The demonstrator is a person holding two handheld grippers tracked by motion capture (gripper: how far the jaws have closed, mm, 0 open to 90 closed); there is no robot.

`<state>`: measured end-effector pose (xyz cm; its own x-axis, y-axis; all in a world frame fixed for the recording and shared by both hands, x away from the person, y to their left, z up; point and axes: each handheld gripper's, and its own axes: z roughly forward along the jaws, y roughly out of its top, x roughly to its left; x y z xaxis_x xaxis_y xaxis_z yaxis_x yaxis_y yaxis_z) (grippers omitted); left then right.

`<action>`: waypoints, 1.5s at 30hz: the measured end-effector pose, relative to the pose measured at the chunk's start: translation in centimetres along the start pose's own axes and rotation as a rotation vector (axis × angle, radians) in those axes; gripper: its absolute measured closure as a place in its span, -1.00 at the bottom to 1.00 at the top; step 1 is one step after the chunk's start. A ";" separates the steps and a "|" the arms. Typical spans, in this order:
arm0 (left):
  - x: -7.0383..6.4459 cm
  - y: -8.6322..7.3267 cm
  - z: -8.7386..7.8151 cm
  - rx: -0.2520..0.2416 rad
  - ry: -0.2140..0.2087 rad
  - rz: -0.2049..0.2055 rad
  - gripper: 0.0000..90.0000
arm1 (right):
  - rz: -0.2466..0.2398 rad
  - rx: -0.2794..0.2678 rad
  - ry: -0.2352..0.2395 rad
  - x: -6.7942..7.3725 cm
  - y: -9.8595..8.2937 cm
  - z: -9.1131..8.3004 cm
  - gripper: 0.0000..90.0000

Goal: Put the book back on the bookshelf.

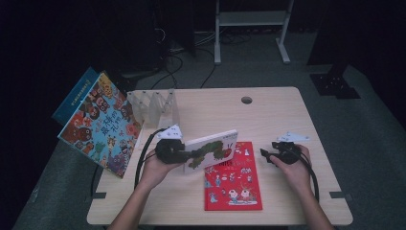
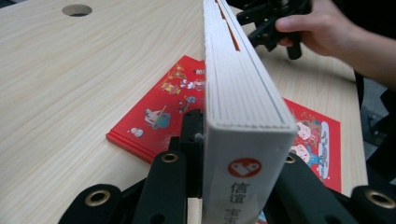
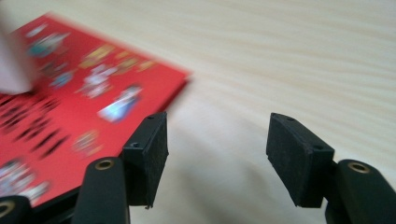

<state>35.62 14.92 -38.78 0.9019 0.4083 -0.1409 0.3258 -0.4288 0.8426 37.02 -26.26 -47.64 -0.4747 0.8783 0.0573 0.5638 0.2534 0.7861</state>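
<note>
High view: left gripper point(image 1: 190, 154) pinches the white caterpillar book point(image 1: 212, 149) by its left end, holding it raised on edge over the table point(image 1: 268, 110). The book's long axis runs from about 8 o'clock at the jaws to 2 o'clock at the free end. The clear slotted rack point(image 1: 152, 106) stands at roughly 11 o'clock from the left gripper, near but apart, so the left hand is plainly the nearer one to it. Judgement: if the book is bound for a slot, the move turns on swinging the free end round until the long axis lines up with the slots.

Left gripper view: jaws pressed on both covers near the spine end; the page block is thick, board-like, white, with a red heart logo and printed characters on the spine. It hangs above the red book point(image 2: 159, 112), which lies flat on the table.

Right gripper view: right gripper point(image 3: 217, 154) spread wide, holding nothing, low over bare wood just beside the red book's edge. In the high view it sits at 3 o'clock from that book.

Two large picture books point(image 1: 98, 122) lean at the table's left edge, about 9 o'clock.
</note>
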 end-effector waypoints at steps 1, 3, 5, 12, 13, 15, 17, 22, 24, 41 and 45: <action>0.1 0.0 -0.2 -0.006 0.005 -0.004 0.67 | -0.001 0.004 -0.013 -0.4 0.0 0.2 -0.24; 0.3 -0.1 -0.7 -0.014 0.018 -0.008 0.67 | 0.014 0.001 -0.038 -1.0 -0.1 0.6 -0.26; 0.6 -0.2 -1.5 -0.020 0.030 -0.014 0.67 | 0.016 0.032 -0.068 -1.5 -0.1 1.0 -0.33; 1.2 -1.1 -3.9 -0.026 0.079 -0.035 0.67 | 0.034 0.051 -0.102 -2.1 -0.1 1.0 -0.38; 1.3 -1.2 -4.2 -0.026 0.086 -0.039 0.67 | 0.034 0.052 -0.105 -2.2 -0.2 1.0 -0.39; 1.4 -1.5 -4.9 -0.033 0.101 -0.047 0.67 | 0.033 0.055 -0.106 -2.2 -0.2 1.0 -0.43; 1.6 -1.8 -5.7 -0.039 0.111 -0.055 0.67 | 0.032 0.057 -0.108 -2.2 -0.1 1.1 -0.46; 1.8 -2.3 -7.5 -0.053 0.145 -0.062 0.67 | 0.039 0.061 -0.115 -2.2 -0.1 1.1 -0.52; 2.0 -2.7 -8.3 -0.056 0.156 -0.075 0.67 | 0.043 0.063 -0.119 -2.2 -0.1 1.1 -0.56; 2.8 -6.3 -13.2 -0.075 0.258 -0.149 0.67 | 0.046 0.075 -0.123 -2.3 -0.1 1.2 -0.69; 2.9 -7.0 -14.2 -0.085 0.281 -0.166 0.67 | 0.050 0.075 -0.126 -2.3 -0.1 1.3 -0.71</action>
<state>31.97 30.54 -37.68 0.7209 0.6786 -0.1409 0.4261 -0.2737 0.8623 38.92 -27.80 -48.62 -0.3588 0.9333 0.0144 0.6360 0.2332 0.7356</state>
